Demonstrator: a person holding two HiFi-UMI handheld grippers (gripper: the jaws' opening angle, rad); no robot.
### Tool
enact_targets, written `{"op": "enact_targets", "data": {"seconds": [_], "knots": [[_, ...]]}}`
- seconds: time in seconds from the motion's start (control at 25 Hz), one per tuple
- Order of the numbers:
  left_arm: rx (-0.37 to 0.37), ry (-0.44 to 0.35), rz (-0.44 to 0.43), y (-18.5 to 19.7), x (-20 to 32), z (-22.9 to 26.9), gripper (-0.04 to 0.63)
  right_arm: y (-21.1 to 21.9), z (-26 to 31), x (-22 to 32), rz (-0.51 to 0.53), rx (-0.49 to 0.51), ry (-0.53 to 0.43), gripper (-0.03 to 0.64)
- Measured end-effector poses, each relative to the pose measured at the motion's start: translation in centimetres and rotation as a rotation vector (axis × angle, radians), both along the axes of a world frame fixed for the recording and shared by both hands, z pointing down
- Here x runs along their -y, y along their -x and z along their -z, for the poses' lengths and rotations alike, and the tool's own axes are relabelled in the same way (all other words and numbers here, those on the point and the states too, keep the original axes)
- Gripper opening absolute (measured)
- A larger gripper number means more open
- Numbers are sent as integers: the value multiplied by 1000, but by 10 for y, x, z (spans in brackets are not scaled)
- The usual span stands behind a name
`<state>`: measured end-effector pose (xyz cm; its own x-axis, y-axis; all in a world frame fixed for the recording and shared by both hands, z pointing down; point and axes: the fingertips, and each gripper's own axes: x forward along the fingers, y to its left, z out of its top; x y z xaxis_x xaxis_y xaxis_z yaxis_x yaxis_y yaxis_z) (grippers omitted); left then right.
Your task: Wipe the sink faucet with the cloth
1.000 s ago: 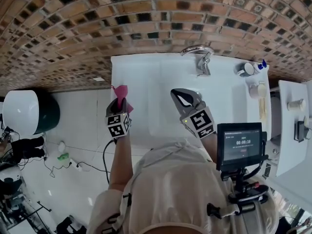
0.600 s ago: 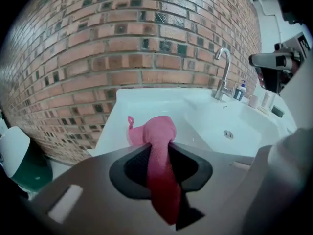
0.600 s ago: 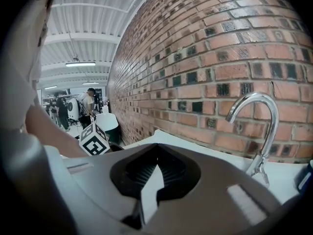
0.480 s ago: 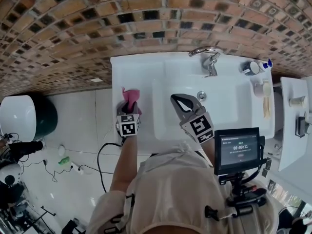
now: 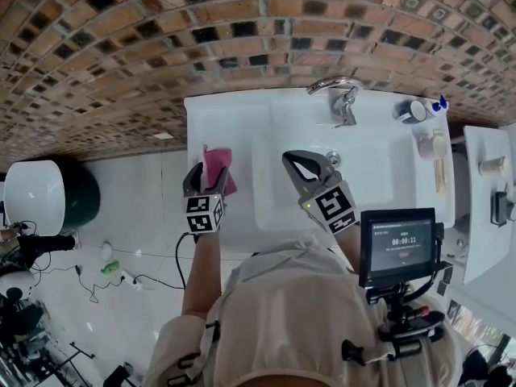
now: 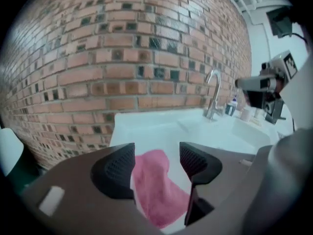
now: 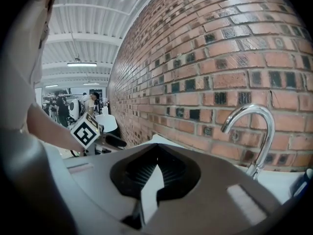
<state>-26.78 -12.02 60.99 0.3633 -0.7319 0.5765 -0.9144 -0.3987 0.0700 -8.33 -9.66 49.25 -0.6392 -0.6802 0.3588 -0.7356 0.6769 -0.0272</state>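
The curved chrome sink faucet [image 5: 339,95] stands at the back edge of the white ceramic sink [image 5: 242,111], against the red-brown brick wall [image 5: 242,39]. Nothing touches it. The small pink terry cloth [image 5: 216,168] lies on the flat counter part of the sink, left of the basin [image 5: 379,160] and well apart from the faucet.

The left gripper [image 5: 207,176] hangs over that cloth, pointing down at it. Its jaws are opening. In the left gripper view the two dark ribbed pads [image 6: 115,168] stand apart on either side of the cloth [image 6: 156,185], which rests slack on the white surface with neither pad pressing on it. The faucet [image 6: 213,94] shows far off to the right in that view.

The right gripper [image 5: 292,158] hovers above the near side of the basin. Its jaw tips are together with nothing between them [image 7: 155,153], and it is aimed roughly toward the faucet [image 7: 254,131] but is not near it.

As for progress, no wiping is under way at this moment, since the cloth is on the counter and out of any grip. The faucet's bright metal gives no sign of whether it has been wiped. If it has not, the whole job remains: clamp the cloth, carry it across the basin, and rub spout and base
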Motion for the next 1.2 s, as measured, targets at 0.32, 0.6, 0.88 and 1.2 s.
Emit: {"op": "enact_targets", "data": {"seconds": [0.32,0.6,0.88,1.2], "knots": [[-182,-481,-105,-56,22,184,77,-14,54,4,11,23,-118,-9],[-245,-514,-289,-138,10,217,2,-34,88,4,12,15,-207,-9],[-273,-414,-398,-191,-2,209,2,-55,101,-7,9,15,-229,-9],[-288,-453,-468,-212,-15,222,2,-62,100,-21,14,24,-239,-9]]}}
